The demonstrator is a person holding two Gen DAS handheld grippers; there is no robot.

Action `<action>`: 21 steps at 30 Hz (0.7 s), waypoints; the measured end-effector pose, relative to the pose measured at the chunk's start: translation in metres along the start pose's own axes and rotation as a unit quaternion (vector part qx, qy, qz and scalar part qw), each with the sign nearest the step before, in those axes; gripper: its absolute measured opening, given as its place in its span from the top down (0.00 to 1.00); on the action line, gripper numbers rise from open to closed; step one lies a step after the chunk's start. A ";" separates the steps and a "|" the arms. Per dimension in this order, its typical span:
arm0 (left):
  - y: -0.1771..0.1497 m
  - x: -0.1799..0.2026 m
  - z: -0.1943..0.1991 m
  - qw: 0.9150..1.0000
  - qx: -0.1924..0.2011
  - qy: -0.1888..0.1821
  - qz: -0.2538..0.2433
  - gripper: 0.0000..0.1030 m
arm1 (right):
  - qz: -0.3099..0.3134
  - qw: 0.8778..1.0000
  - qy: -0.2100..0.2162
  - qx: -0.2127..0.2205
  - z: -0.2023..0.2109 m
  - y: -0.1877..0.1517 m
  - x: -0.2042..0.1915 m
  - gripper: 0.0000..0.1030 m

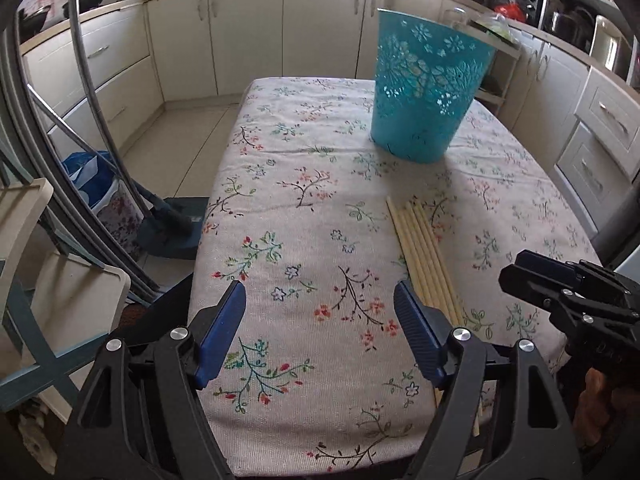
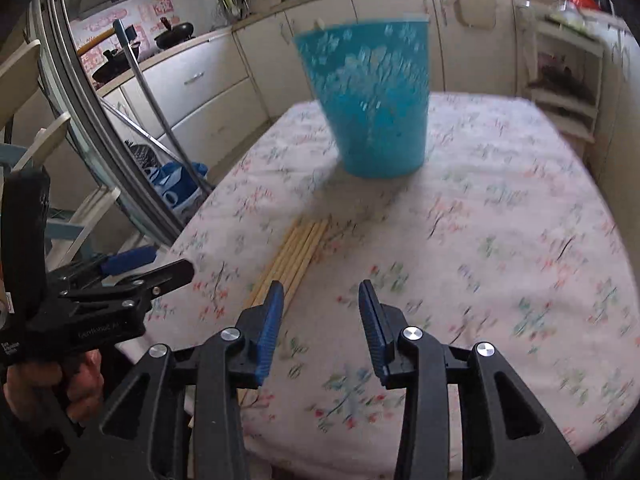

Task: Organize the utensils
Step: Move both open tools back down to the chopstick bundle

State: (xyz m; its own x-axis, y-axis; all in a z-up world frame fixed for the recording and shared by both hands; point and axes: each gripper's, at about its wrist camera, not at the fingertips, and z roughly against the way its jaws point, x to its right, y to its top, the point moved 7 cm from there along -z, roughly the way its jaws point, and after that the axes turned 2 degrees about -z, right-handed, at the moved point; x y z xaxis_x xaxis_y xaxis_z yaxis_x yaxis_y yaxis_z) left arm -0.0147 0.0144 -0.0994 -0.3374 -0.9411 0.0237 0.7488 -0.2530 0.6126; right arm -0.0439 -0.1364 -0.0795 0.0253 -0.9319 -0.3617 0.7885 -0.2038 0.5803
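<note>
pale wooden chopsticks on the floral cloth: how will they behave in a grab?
The pale wooden chopsticks look thin, straight and rigid, so probably stiff and light. They lie loose, side by side, so closing on one would likely nudge its neighbours. The floral tablecloth looks soft and woven, so rolling is probably limited.

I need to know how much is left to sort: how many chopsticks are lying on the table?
About 6 chopsticks, side by side in one bundle on the floral tablecloth, nearer than the teal basket. Their near ends are hidden behind the left gripper, so the count is approximate.
</note>
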 end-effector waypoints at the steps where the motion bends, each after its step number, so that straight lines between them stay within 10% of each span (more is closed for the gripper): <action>1: -0.002 0.002 -0.001 1.000 -0.004 0.002 -0.006 0.30 | -0.012 1.000 0.011 -0.003 -0.002 -0.002 -0.002 0.62; 8: -0.007 0.021 -0.006 0.999 -0.028 -0.014 -0.033 0.30 | 0.028 0.999 -0.045 -0.009 -0.003 -0.005 -0.003 0.62; 13: -0.013 0.037 -0.007 0.995 -0.045 -0.090 -0.009 0.29 | 0.003 0.998 -0.061 0.000 0.008 -0.004 0.017 0.61; 17: 0.011 0.039 -0.004 0.995 -0.006 -0.098 0.020 0.28 | -0.037 0.997 -0.060 0.016 0.019 -0.001 0.036 0.59; 21: 0.033 0.073 -0.010 0.995 0.016 -0.079 -0.052 0.25 | -0.058 0.996 -0.063 0.021 0.026 0.000 0.049 0.58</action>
State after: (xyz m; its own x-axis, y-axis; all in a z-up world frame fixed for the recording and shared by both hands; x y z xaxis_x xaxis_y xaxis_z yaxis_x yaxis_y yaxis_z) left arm -0.0089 -0.0651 -0.0851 -0.4999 -0.8622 0.0817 0.6876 -0.3377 0.6427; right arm -0.0586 -0.1900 -0.0780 -0.1431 -0.9311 -0.3354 0.7557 -0.3216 0.5705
